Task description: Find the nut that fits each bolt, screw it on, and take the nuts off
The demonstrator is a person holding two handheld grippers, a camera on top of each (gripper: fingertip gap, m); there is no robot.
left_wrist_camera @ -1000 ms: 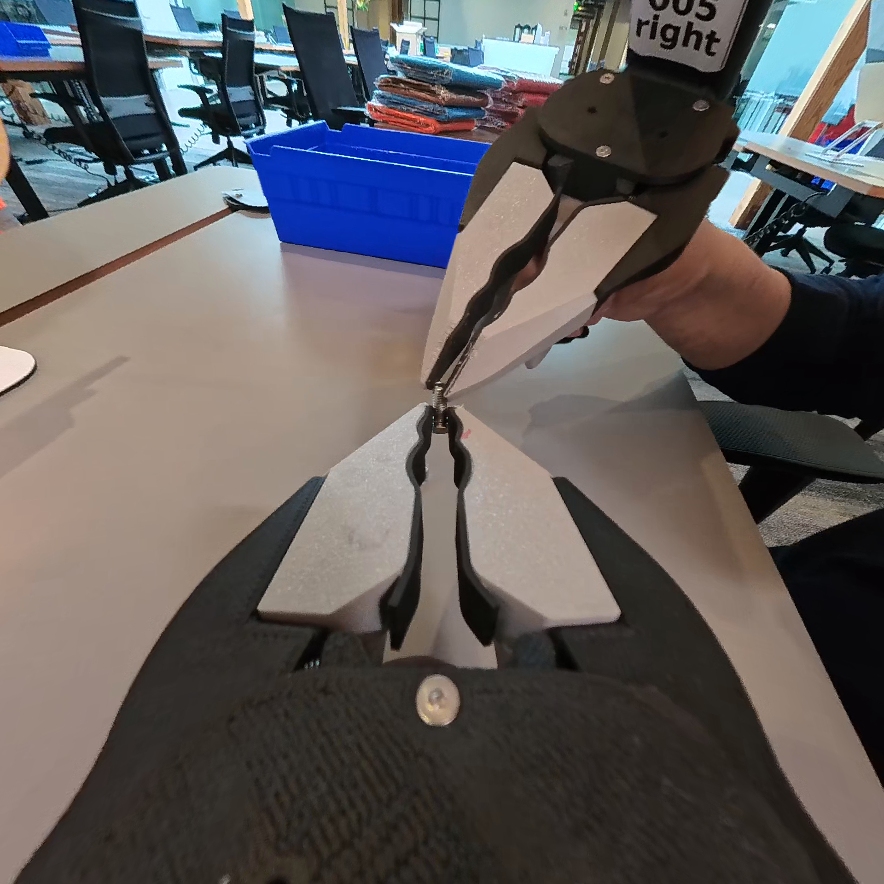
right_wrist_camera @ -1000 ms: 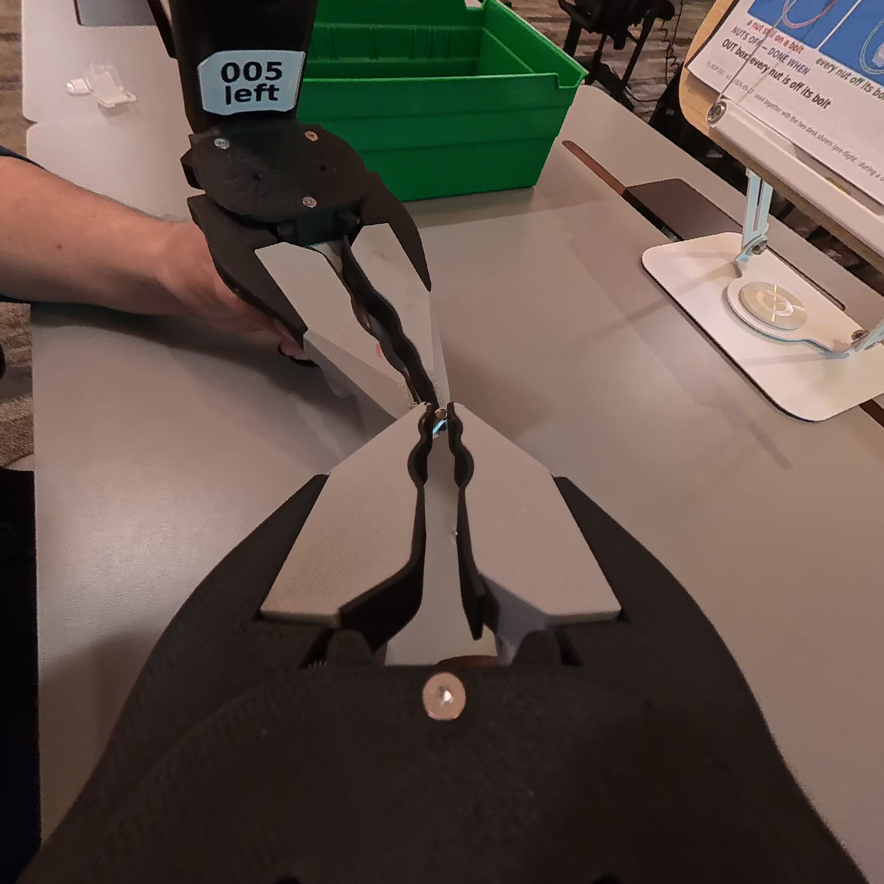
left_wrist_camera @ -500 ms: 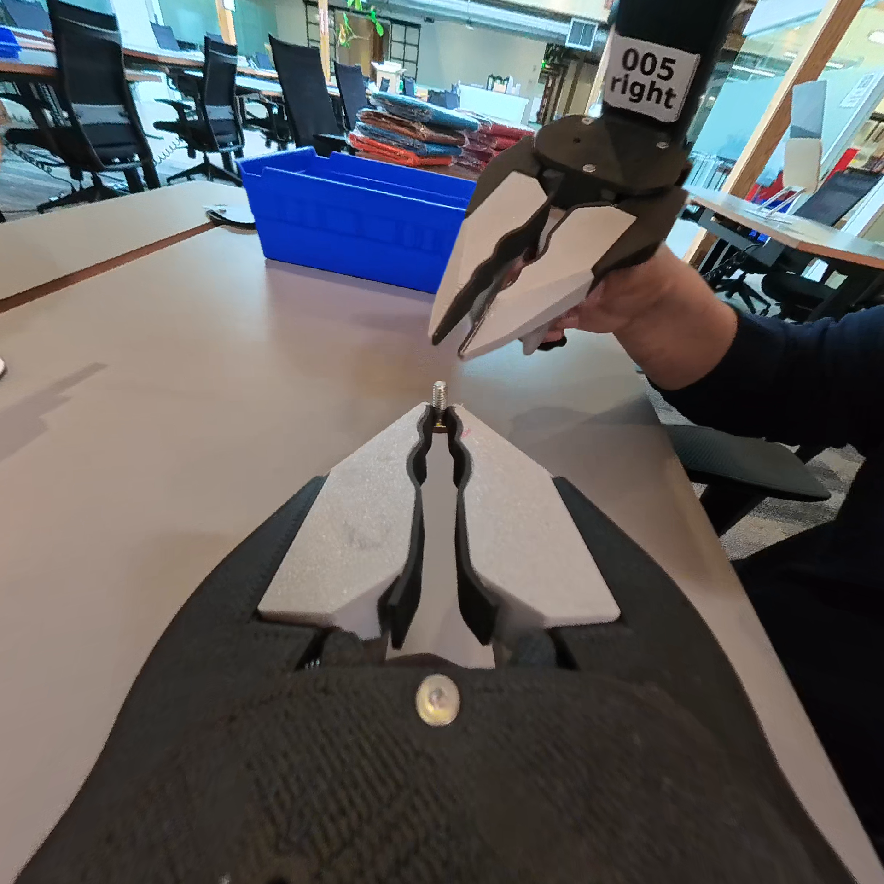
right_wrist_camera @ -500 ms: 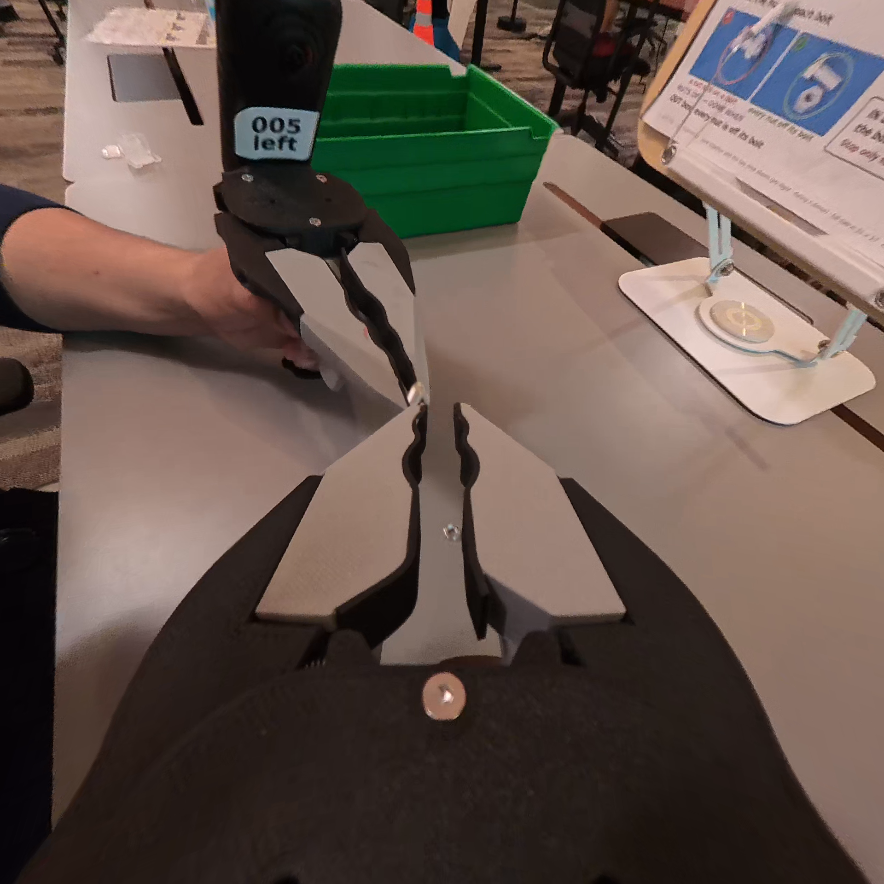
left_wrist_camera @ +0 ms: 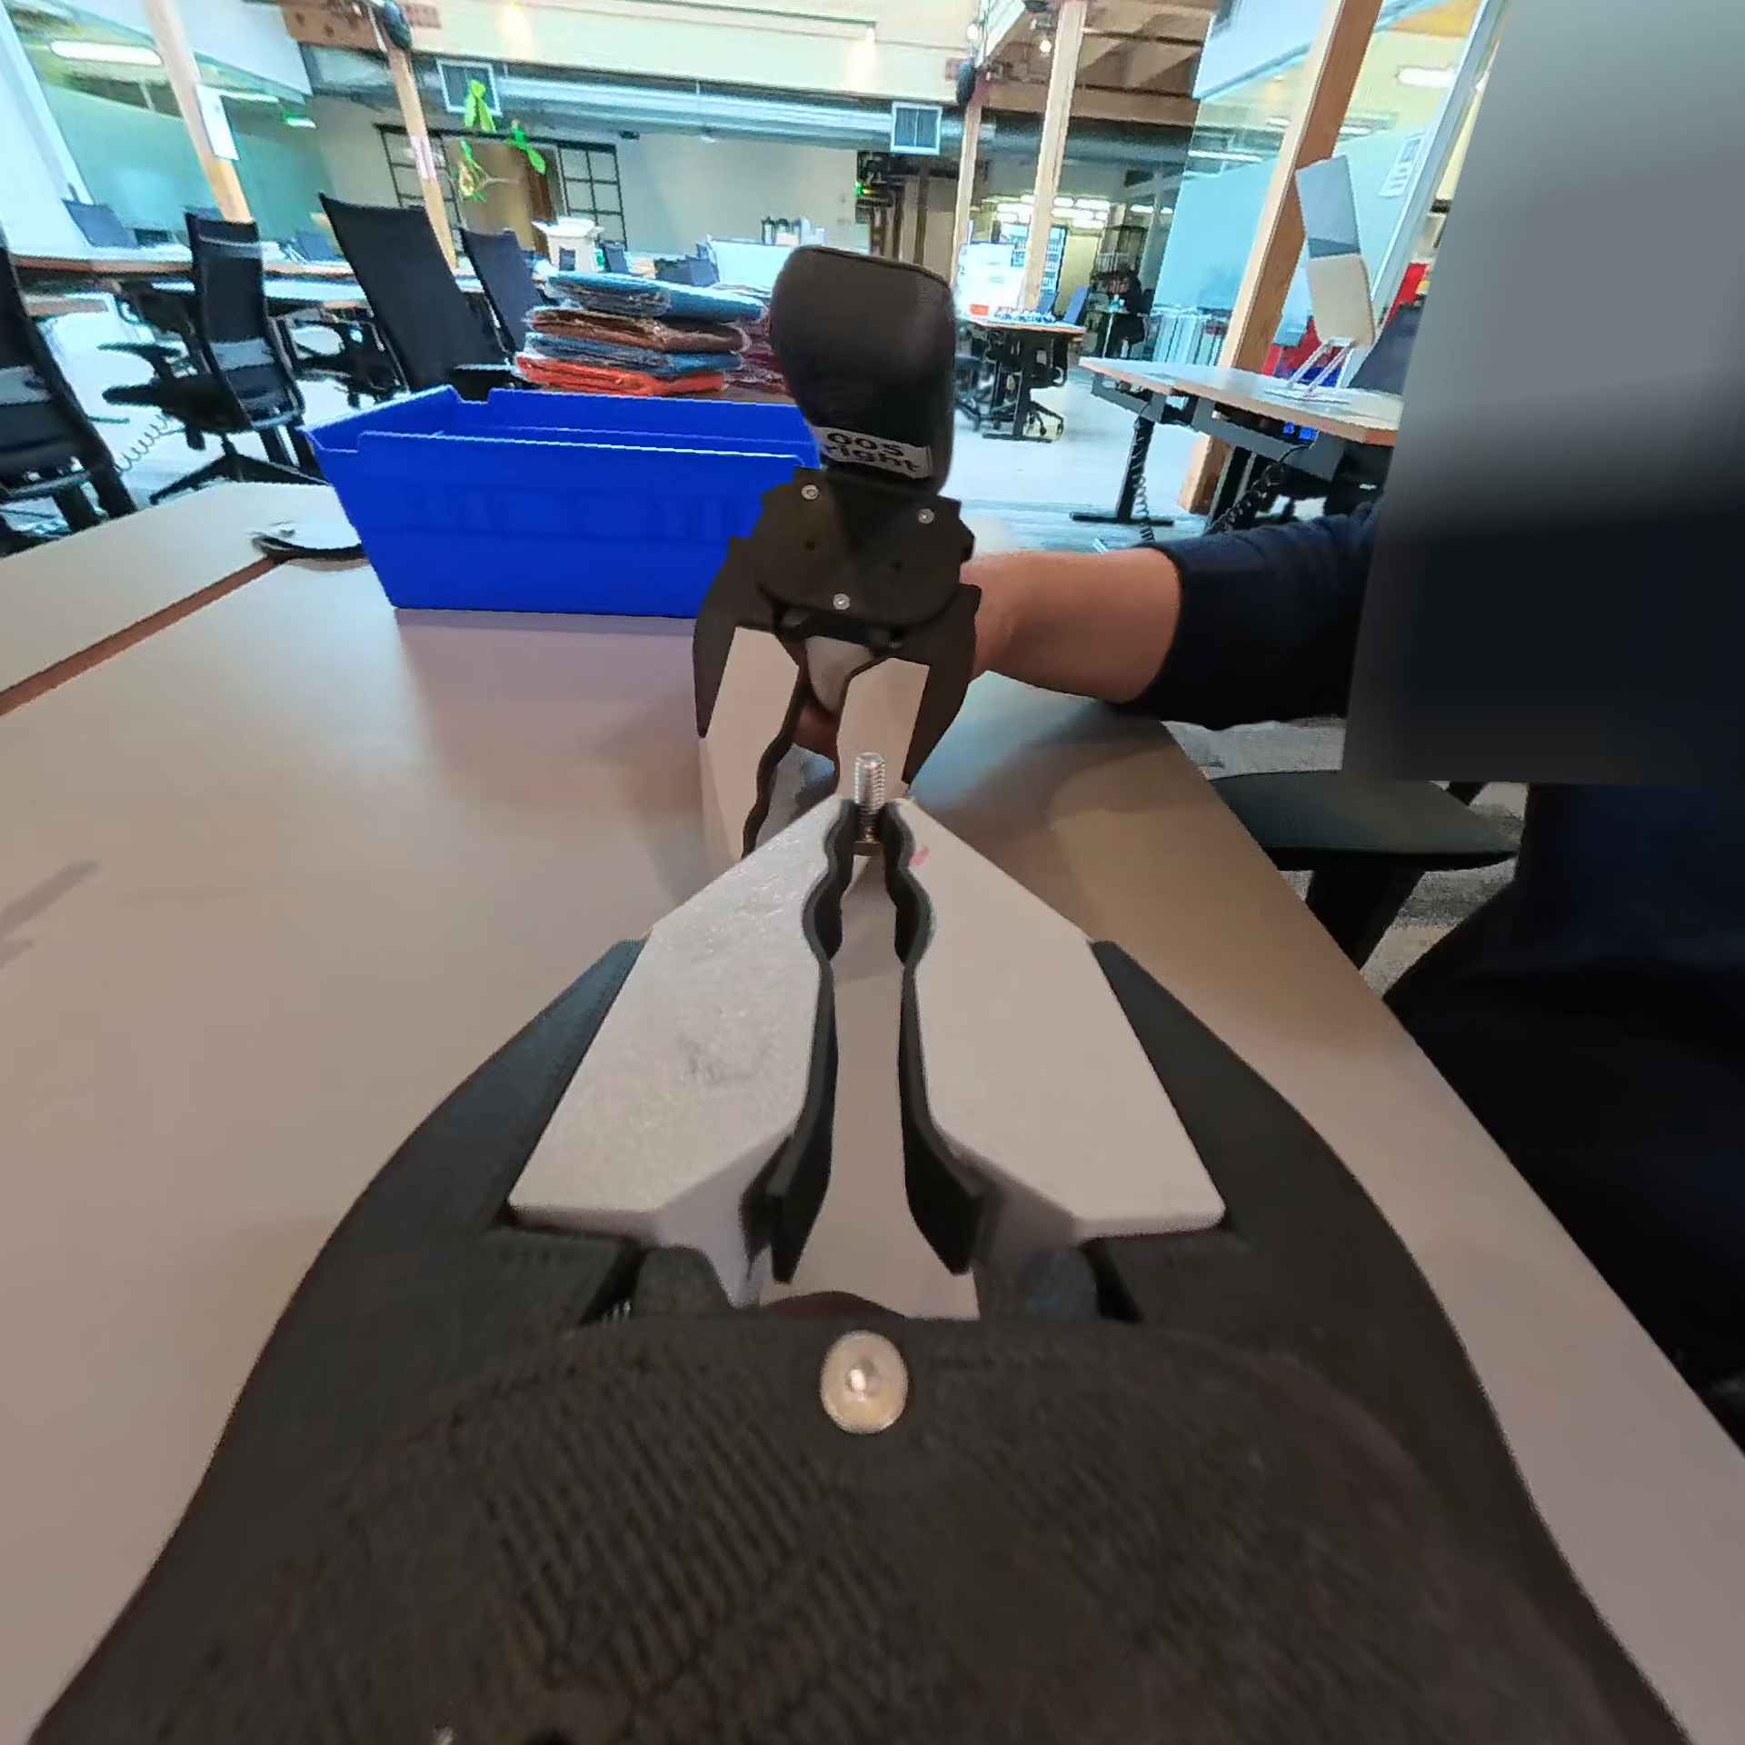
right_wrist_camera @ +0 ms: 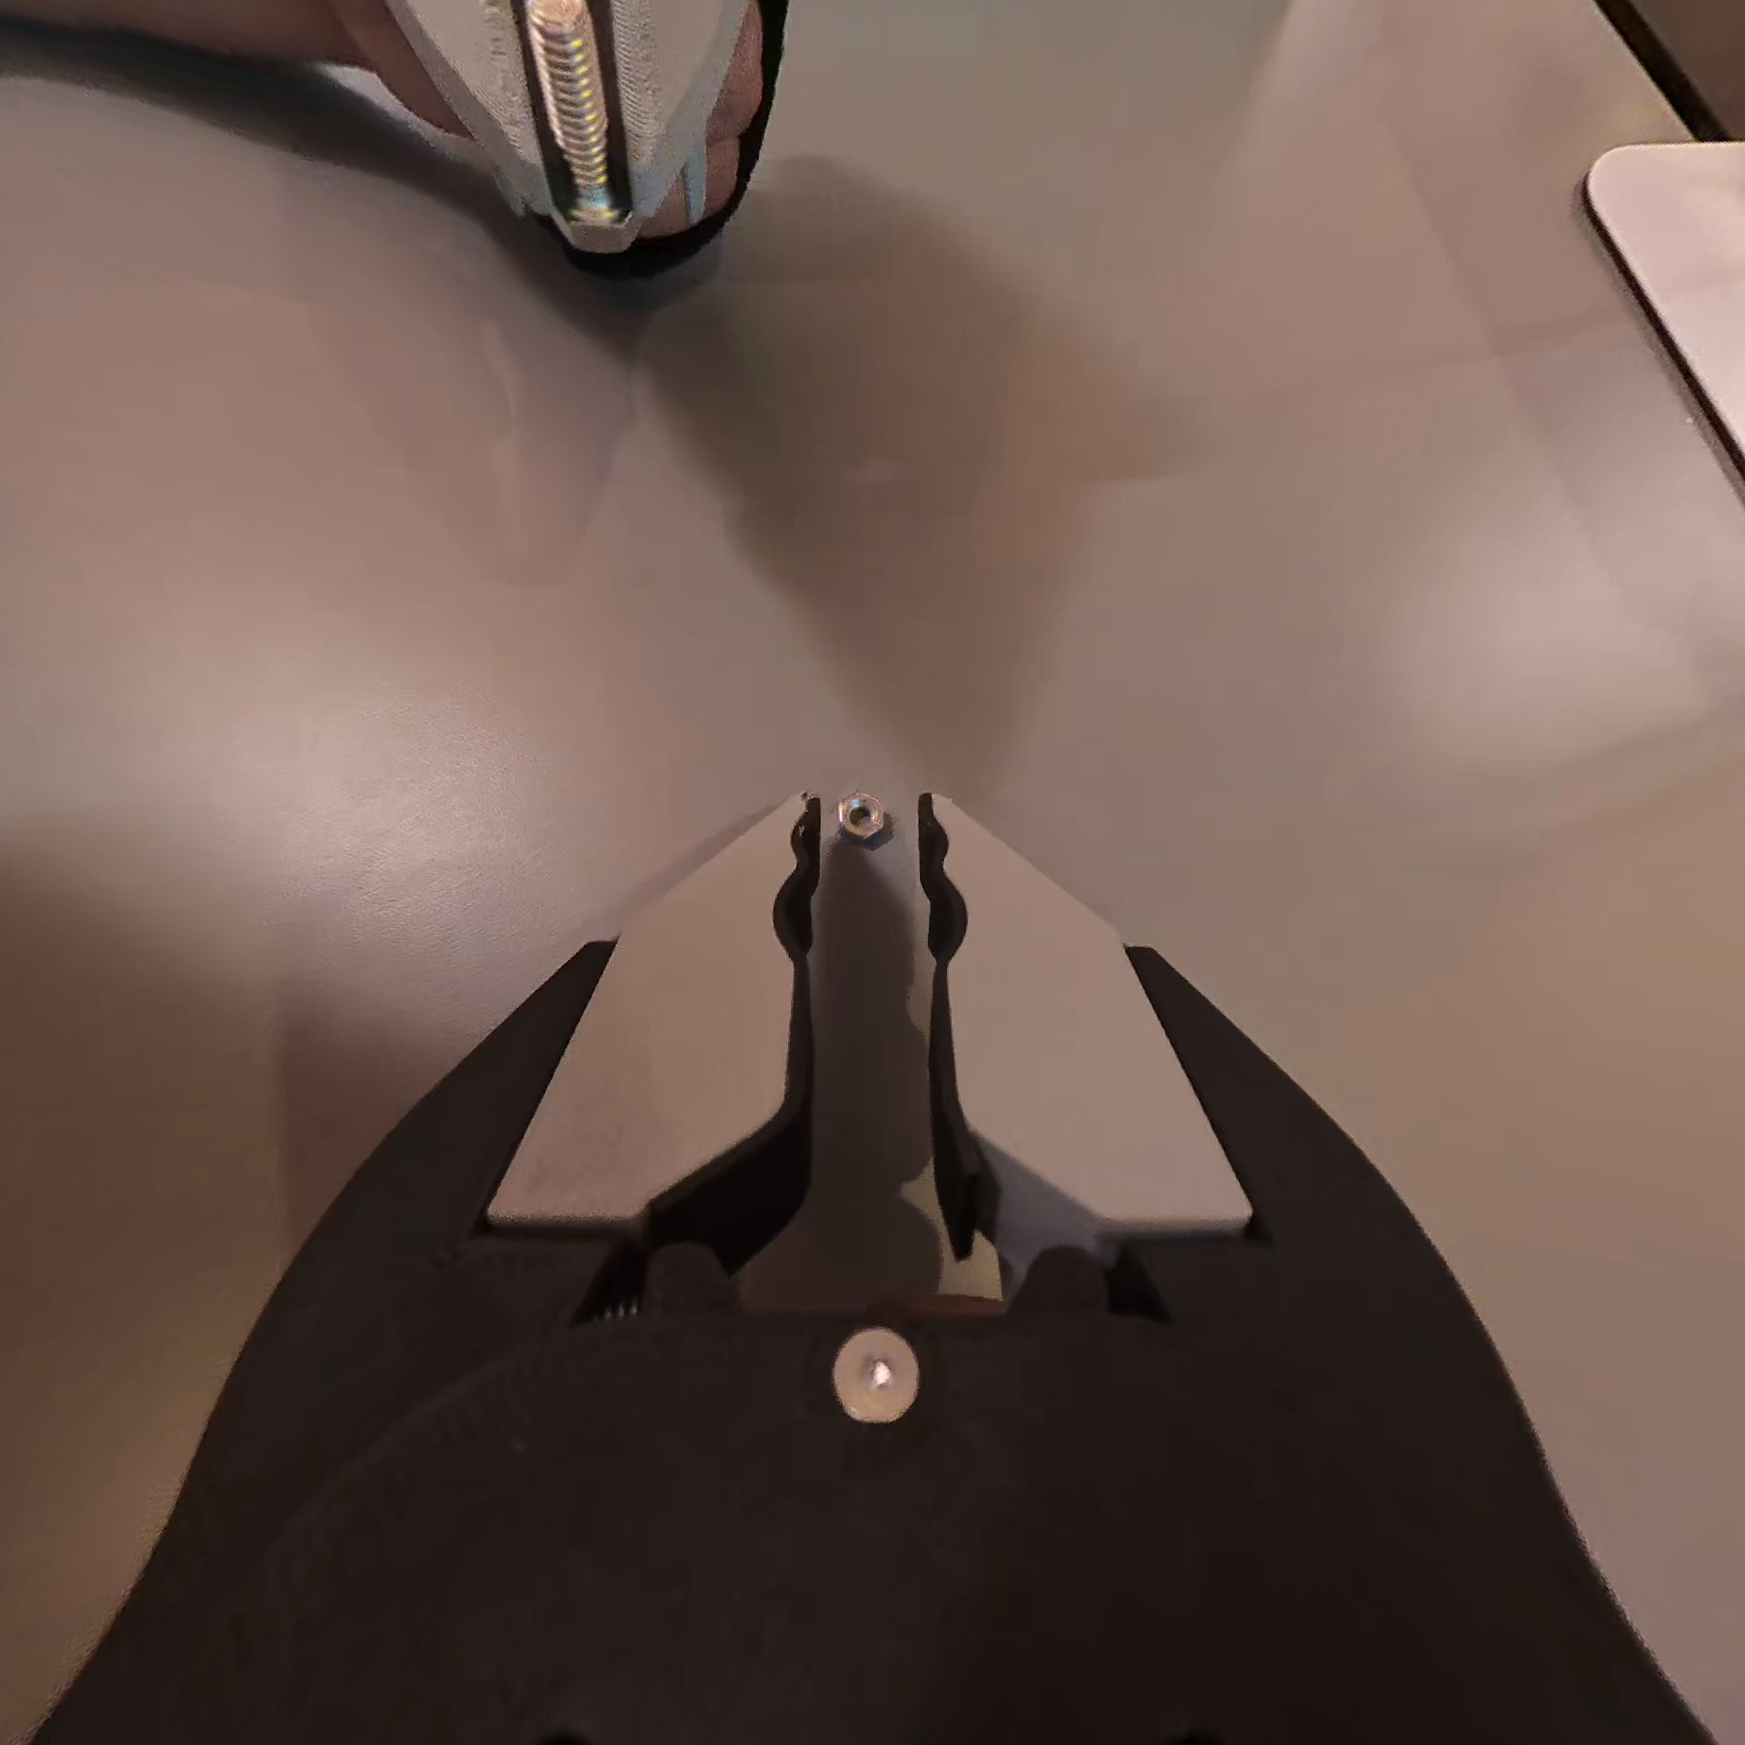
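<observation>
While left gripper (left_wrist_camera: 867, 831) clamps bolt (left_wrist_camera: 868, 784), right gripper (right_wrist_camera: 861, 812) straddles nut (right_wrist_camera: 860, 815) unclamped on open table (right_wrist_camera: 1228, 567).

Left tongs (left_wrist_camera: 867, 831) clamped tight, level over table; right tongs (right_wrist_camera: 861, 814) parted, pointing straight down.

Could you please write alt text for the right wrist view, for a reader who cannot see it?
The right gripper points down at a grey table, its jaws open with a small silver nut lying on the table between the fingertips, clear of both pads. At the top edge, the left gripper holds a threaded bolt, and a white base plate shows at the right.
</observation>
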